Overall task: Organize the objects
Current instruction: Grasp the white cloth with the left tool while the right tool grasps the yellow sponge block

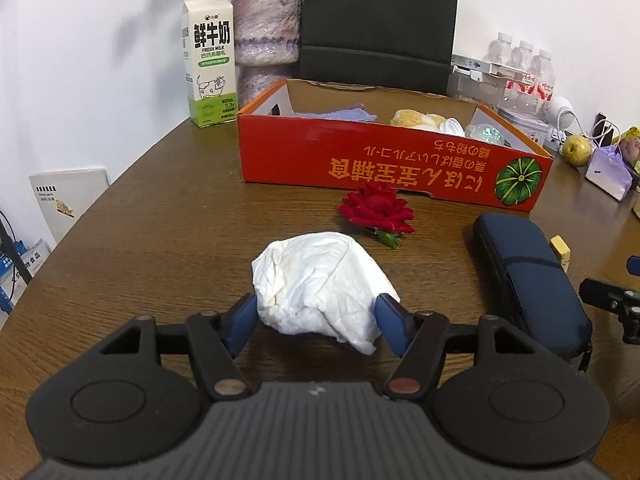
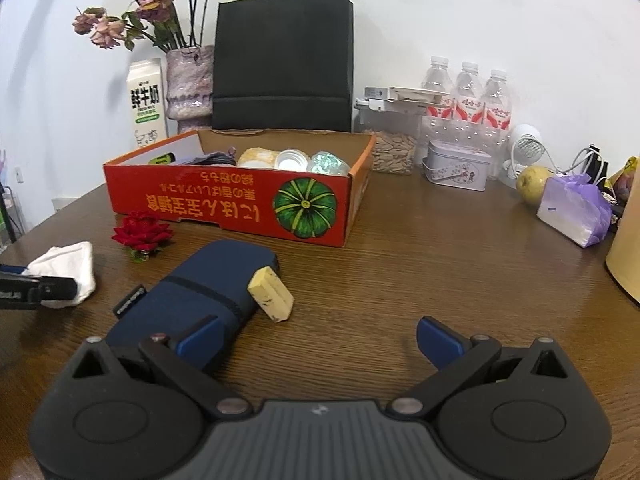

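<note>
Clamping my left gripper (image 1: 318, 312) on the crumpled tissue (image 1: 320, 280), right gripper (image 2: 318, 332) released, I fear soft paper slipping loose.

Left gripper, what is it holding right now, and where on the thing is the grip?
The left gripper holds the crumpled white tissue, jaws pinching its near end from both sides. The right gripper holds nothing.

I see a white crumpled tissue (image 1: 320, 284), a red rose (image 1: 376, 210), a navy pouch (image 1: 528, 280), an orange-red box (image 1: 392, 160) with yellow lettering and a green striped pumpkin, on a brown woodgrain table (image 1: 160, 220).
</note>
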`<state>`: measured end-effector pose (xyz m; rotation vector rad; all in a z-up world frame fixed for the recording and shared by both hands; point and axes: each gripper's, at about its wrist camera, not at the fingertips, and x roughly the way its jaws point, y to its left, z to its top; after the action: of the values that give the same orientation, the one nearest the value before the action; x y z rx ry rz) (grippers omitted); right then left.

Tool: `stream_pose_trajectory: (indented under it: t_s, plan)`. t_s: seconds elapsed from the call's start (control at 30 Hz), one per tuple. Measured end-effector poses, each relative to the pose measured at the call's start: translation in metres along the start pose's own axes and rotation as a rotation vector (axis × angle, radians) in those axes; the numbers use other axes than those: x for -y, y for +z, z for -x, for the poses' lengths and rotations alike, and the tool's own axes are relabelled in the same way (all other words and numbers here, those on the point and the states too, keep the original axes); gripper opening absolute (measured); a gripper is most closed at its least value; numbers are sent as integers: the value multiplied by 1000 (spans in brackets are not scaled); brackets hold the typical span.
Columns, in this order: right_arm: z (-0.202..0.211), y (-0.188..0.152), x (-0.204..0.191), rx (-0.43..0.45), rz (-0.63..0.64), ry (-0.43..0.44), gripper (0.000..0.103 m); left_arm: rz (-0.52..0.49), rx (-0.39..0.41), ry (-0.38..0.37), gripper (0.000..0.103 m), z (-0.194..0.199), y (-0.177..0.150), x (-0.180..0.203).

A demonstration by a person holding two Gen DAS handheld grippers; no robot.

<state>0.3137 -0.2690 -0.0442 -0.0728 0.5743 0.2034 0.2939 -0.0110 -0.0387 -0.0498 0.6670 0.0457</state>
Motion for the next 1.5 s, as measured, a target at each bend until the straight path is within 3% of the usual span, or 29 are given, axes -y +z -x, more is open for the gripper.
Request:
stream_pose_trajectory:
  t_s: [0.17, 0.23, 0.37, 0.43, 0.63, 1.07, 1.4, 1.5]
  plan:
    - [-4, 4, 0, 2, -10, 18, 97, -11, 1, -16, 67, 2, -2, 3]
    - [-8, 7, -1, 5, -17, 28, 84, -14, 2, -20, 67, 3, -3, 4]
    - [-14, 13, -7, 22, -13, 36, 72, -17, 3, -30, 68, 5, -3, 5]
    - [-16, 15, -10, 28, -13, 56, 59, -19, 1, -34, 68, 5, -3, 5]
    - [-25, 23, -18, 22, -3, 92, 38, -19, -2, -43, 68, 5, -4, 5]
    - [-30, 17, -1, -24, -66, 74, 33, -30, -1, -62, 69, 7, -5, 7]
    - [-46, 20, -9, -71, -4, 40, 48, -33, -8, -62, 71, 6, -6, 8]
    - [-48, 22, -9, -75, 0, 53, 59, -33, -8, -63, 71, 7, -6, 9]
